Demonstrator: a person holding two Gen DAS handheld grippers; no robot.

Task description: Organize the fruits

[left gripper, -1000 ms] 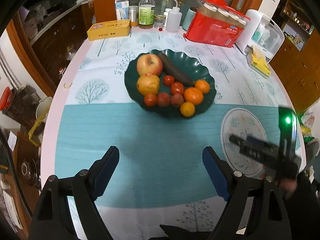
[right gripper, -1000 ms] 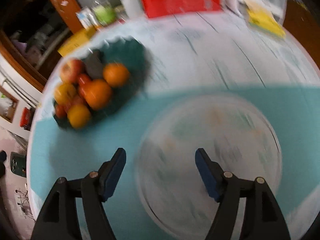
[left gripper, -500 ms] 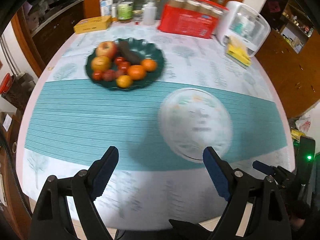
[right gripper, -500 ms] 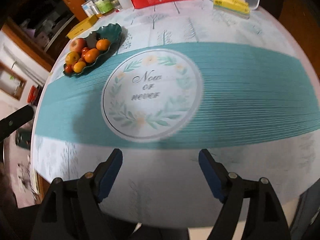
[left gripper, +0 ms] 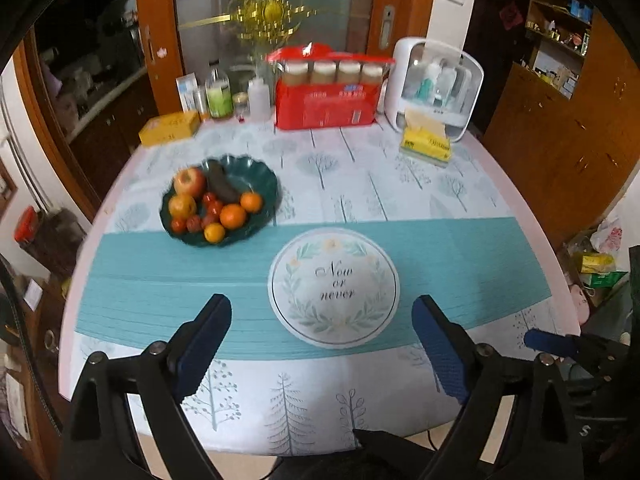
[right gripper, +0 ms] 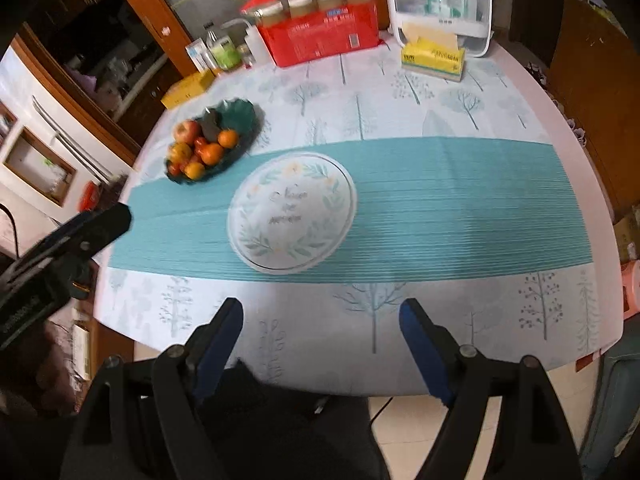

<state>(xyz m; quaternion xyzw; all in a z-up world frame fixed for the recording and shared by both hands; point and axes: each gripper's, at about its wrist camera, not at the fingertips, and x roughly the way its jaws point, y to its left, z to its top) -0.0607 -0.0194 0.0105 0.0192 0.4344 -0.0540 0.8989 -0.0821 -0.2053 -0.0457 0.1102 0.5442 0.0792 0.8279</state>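
A dark green scalloped dish (left gripper: 262, 178) on the left of the table holds an apple (left gripper: 189, 181), oranges (left gripper: 233, 216), small red fruits and a dark long piece; it also shows in the right wrist view (right gripper: 240, 114). A white plate (left gripper: 334, 286) printed "Now or never" lies bare on the teal runner; it also shows in the right wrist view (right gripper: 292, 210). My left gripper (left gripper: 320, 344) is open and empty over the near table edge. My right gripper (right gripper: 320, 340) is open and empty, held back from the near edge.
Along the back stand a red box of jars (left gripper: 326, 94), a white clear-front container (left gripper: 434, 84), a yellow tissue pack (left gripper: 426, 142), a yellow box (left gripper: 170, 128) and several bottles (left gripper: 218, 94). Wooden cabinets flank the round table (left gripper: 280, 412).
Both grippers have pulled back and up from the dish and plate towards the near table edge. The whole table is in view now. Both stayed open and empty.
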